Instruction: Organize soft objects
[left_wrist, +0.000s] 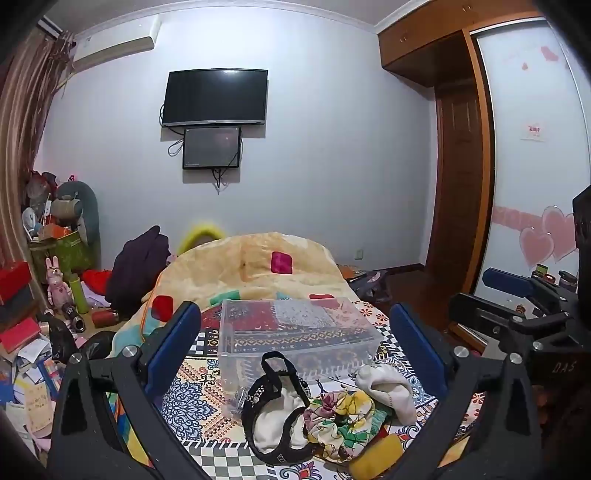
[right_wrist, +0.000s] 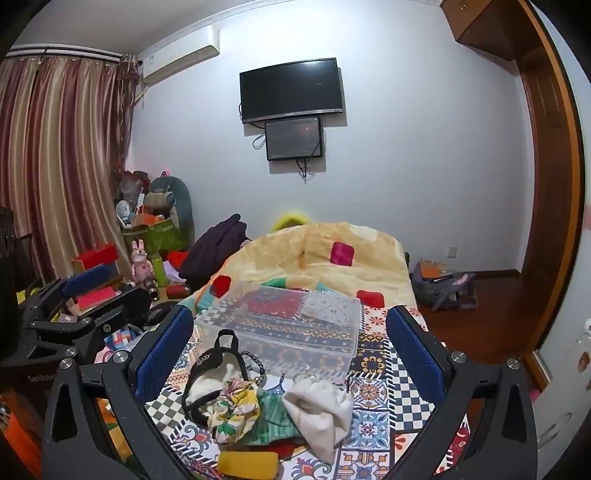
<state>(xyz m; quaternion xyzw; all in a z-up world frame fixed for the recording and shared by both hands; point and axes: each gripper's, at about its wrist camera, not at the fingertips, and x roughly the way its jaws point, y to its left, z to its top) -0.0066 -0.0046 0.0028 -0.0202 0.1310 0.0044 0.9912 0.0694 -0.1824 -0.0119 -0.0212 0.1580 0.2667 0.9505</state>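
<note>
While both grippers gape, one clear bin (left_wrist: 295, 332), two white socks (right_wrist: 321, 410).

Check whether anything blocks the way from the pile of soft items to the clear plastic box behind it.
Nothing visible does. The pile lies right in front of the clear box, which is open-topped and looks empty. Both grippers, left and right, are open, holding nothing.

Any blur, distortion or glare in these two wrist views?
Left wrist view: strong fisheye bowing with dark vignetted corners; the fuzzy yellow object behind the blanket is blurred. Right wrist view: same bowing; clear plastic storage box sharp, faint highlights only, lighting even.
</note>
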